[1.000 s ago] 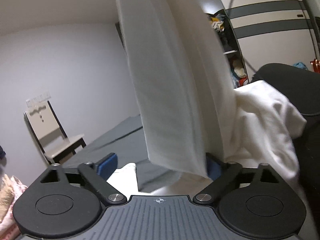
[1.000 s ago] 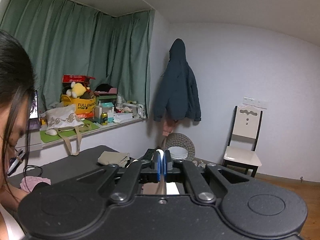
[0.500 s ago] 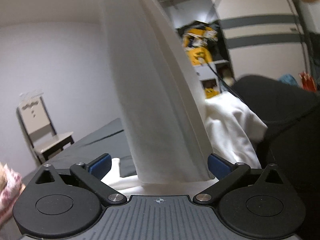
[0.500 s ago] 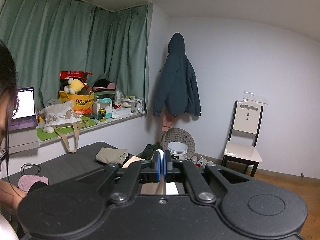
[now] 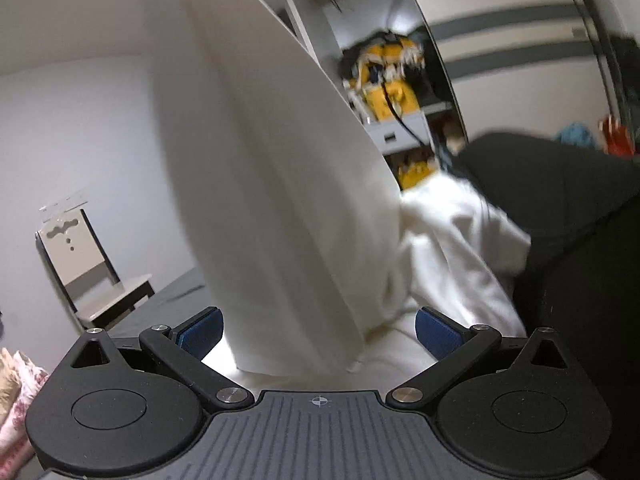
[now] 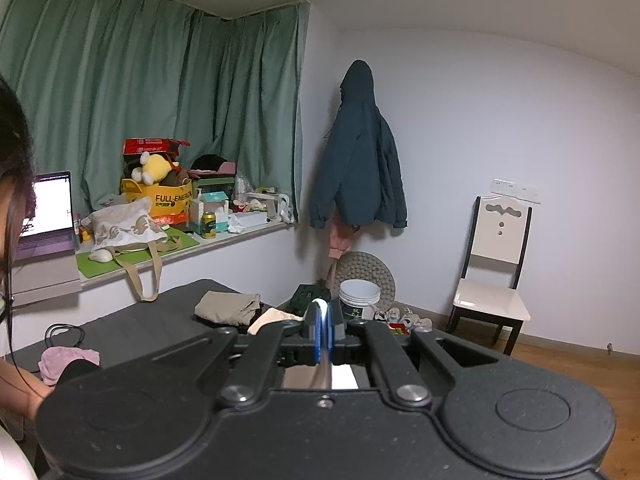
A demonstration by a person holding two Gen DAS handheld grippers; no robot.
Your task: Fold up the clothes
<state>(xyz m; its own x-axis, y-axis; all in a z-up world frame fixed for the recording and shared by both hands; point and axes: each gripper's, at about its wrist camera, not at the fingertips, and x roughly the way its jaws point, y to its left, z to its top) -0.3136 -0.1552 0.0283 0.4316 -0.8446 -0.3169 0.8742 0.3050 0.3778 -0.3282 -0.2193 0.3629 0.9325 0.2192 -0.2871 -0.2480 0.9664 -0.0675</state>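
Observation:
A white garment [image 5: 272, 184] hangs as a long panel from above in the left wrist view, its lower edge dropping between the spread blue pads [image 5: 200, 330] of my left gripper [image 5: 318, 330], which is open. More of the white cloth [image 5: 460, 248] is bunched to the right against a dark mass. In the right wrist view my right gripper [image 6: 322, 334] is held high and shut on a thin edge of white fabric [image 6: 319, 303] pinched between its blue pads.
A dark grey bed [image 6: 152, 328] holds a folded khaki garment [image 6: 228, 308], a cream cloth [image 6: 272, 318] and a pink one [image 6: 68, 362]. A white chair [image 6: 494, 280] stands by the wall, a bucket [image 6: 358, 300] on the floor. A person's head [image 6: 12, 184] is at the left.
The left gripper's jaws have spread wide and let go of the hanging white cloth, and its view has swung left. The right gripper stayed shut on the fabric and rose slightly.

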